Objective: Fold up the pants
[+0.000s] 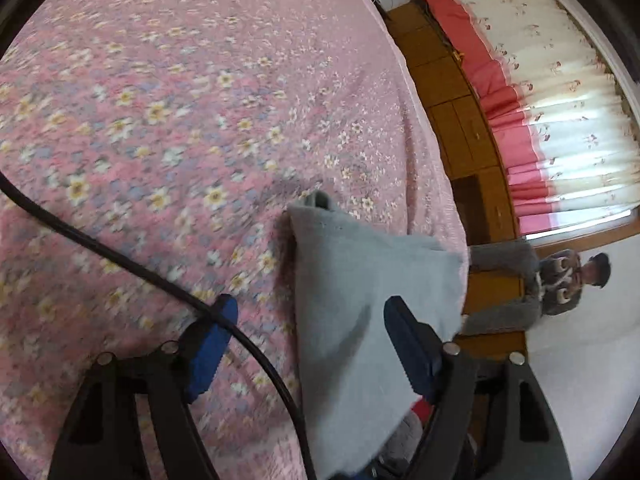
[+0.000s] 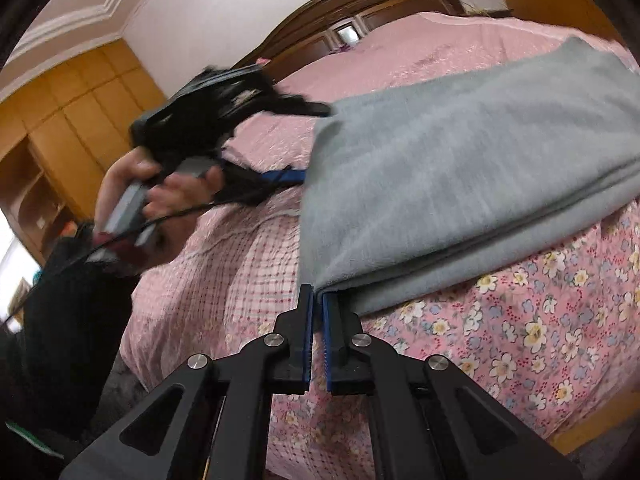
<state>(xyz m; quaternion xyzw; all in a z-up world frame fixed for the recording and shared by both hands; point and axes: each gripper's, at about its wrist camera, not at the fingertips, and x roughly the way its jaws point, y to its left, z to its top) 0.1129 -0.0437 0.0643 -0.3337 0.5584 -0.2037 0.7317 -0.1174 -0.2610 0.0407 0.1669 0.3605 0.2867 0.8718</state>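
Observation:
The grey pants point(image 2: 460, 184) lie folded in layers on the pink floral bed cover point(image 2: 520, 332). My right gripper point(image 2: 317, 296) is shut on the near corner of the pants at the bed's edge. In the left wrist view the pants point(image 1: 360, 312) hang as a grey panel between the blue pads. My left gripper point(image 1: 308, 312) is open, its fingers wide apart, with the cloth loose beside the right pad point(image 1: 408, 348). The left gripper also shows in the right wrist view point(image 2: 224, 120), held in a hand by the far edge of the pants.
A black cable point(image 1: 160, 280) crosses the left gripper. A wooden headboard point(image 2: 360, 8) stands behind the bed. Wooden cabinets point(image 1: 460, 120) and a red and white curtain point(image 1: 560, 100) stand beside the bed. A soft toy point(image 1: 560, 280) sits by the curtain.

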